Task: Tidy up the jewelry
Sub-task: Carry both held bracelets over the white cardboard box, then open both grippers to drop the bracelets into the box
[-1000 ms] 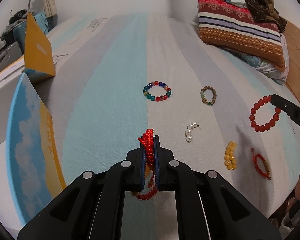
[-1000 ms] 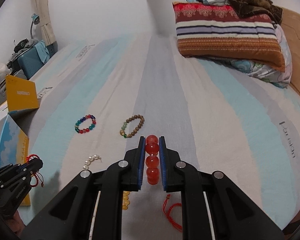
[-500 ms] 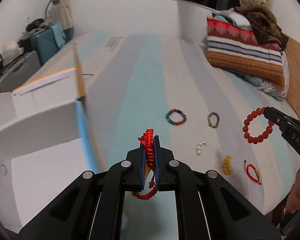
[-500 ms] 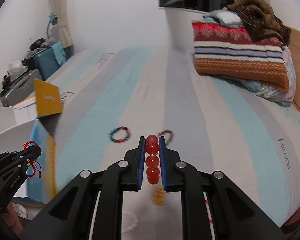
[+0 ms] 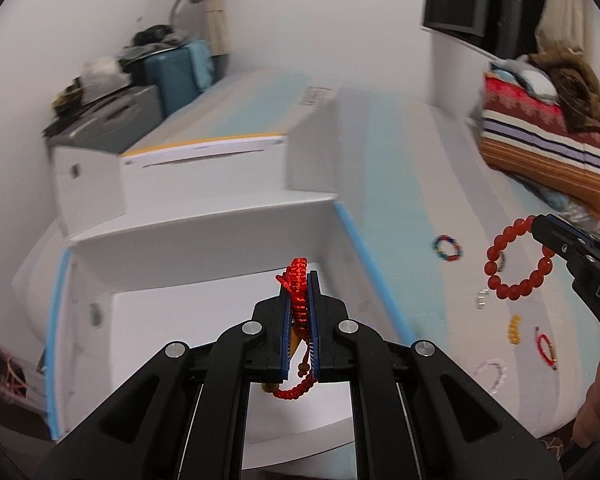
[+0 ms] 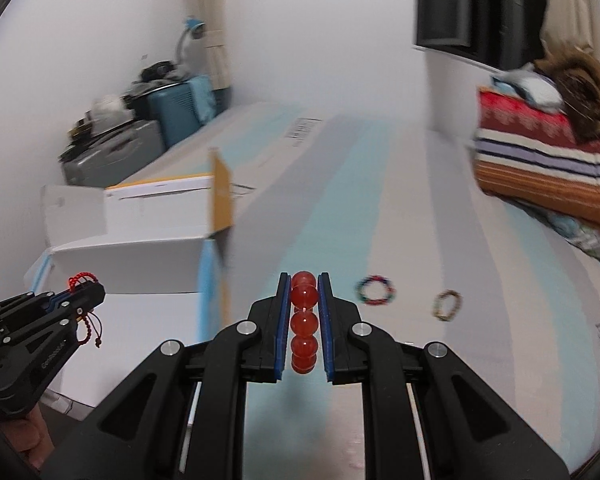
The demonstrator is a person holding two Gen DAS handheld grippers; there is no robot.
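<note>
**Both grippers loaded, left one over the white box**

Right now my left gripper (image 5: 299, 312) is clamped on the red woven cord bracelet (image 5: 297, 300), whose tail loops out below the pads. It hangs above the open white box (image 5: 204, 264) with the blue edge, which sits at the left edge of the bed (image 5: 400, 184). Beyond that box sits a second white box (image 5: 204, 160) with a yellow flap.

My right gripper (image 6: 304, 312) is closed on the red bead bracelet (image 6: 304, 320), four or five beads lined up between the blue pads. In the left wrist view the same bracelet (image 5: 516, 258) dangles as a full ring from the right fingertips, held in the air over the striped sheet.

Out on the bed lie the rest: a multicolour bead bracelet (image 5: 446, 248), a brown bead bracelet (image 6: 446, 305), a yellow bead piece (image 5: 514, 329), a thin red cord bracelet (image 5: 546, 347), a small pearl piece (image 5: 480, 299) and a pale bead bracelet (image 5: 490, 372) near the bed's near edge. At the far right corner a striped pillow (image 5: 540, 152) carries a brown blanket (image 5: 568, 80).
</note>
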